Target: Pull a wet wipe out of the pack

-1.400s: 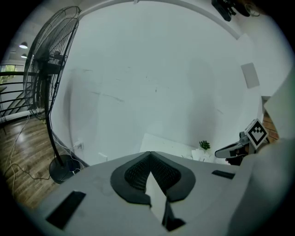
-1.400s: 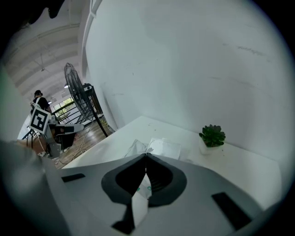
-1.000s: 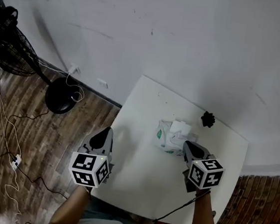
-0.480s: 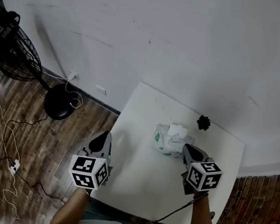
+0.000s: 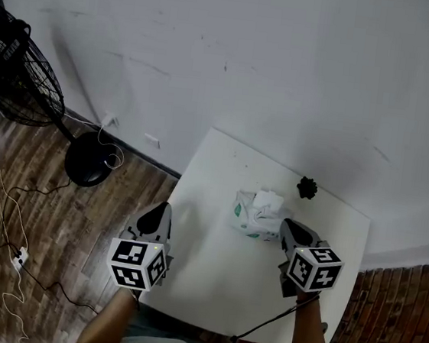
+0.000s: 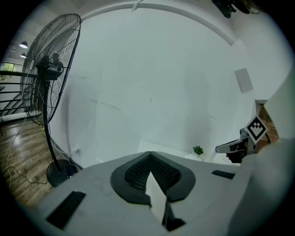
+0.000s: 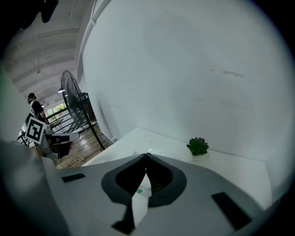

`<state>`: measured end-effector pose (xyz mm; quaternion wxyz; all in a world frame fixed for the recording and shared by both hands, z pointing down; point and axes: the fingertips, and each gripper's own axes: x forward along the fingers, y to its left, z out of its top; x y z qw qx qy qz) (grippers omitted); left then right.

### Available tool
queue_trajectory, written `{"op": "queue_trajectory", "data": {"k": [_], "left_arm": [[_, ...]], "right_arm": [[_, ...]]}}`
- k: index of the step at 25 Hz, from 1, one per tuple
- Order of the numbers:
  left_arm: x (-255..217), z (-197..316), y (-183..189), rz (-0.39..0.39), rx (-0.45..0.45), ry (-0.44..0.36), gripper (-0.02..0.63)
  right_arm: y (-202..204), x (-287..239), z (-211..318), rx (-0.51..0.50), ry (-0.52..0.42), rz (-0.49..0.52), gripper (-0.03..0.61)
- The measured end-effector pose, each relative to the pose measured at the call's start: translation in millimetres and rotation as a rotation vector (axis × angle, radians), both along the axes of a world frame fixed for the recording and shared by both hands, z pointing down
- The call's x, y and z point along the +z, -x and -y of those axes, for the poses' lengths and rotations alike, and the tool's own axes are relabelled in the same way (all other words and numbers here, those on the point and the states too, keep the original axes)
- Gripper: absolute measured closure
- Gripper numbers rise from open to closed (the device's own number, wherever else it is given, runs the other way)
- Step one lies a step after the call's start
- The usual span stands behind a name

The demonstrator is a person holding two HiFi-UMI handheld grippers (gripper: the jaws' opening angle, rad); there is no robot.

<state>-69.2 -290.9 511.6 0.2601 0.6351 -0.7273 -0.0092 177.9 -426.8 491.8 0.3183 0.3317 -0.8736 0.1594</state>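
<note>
The wet wipe pack lies near the middle of the white worktop, a little towards its far side. A crumpled white wipe stands up out of its top. In the right gripper view a strip of the pack, white with a small green mark, shows through the gap behind the jaw tips, so it seems to lie just under that tool, though little of it can be seen there.

The right tool hovers at the pack's near right edge. Whether it touches the pack cannot be told from the head view. Its jaws are pressed together at the tips with nothing pinched between them.

The left tool is held over the worktop's left edge, well apart from the pack. Its jaws also meet at the tips and grip nothing.

A small dark green plant stands beyond the pack near the far edge of the worktop, close to the white wall. It also shows in the right gripper view.

To the left, a standing fan rests on its round base on the wooden floor. Thin cables trail across the boards.
</note>
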Motion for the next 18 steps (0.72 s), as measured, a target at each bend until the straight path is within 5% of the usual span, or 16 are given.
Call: {"op": "queue_trajectory", "data": {"k": [18], "left_arm": [[-16,-5,0,0.018,-0.013,-0.03,0.614]], "right_arm": [[-2,-36,12,0.013,-0.088,0.029,0.575]]}}
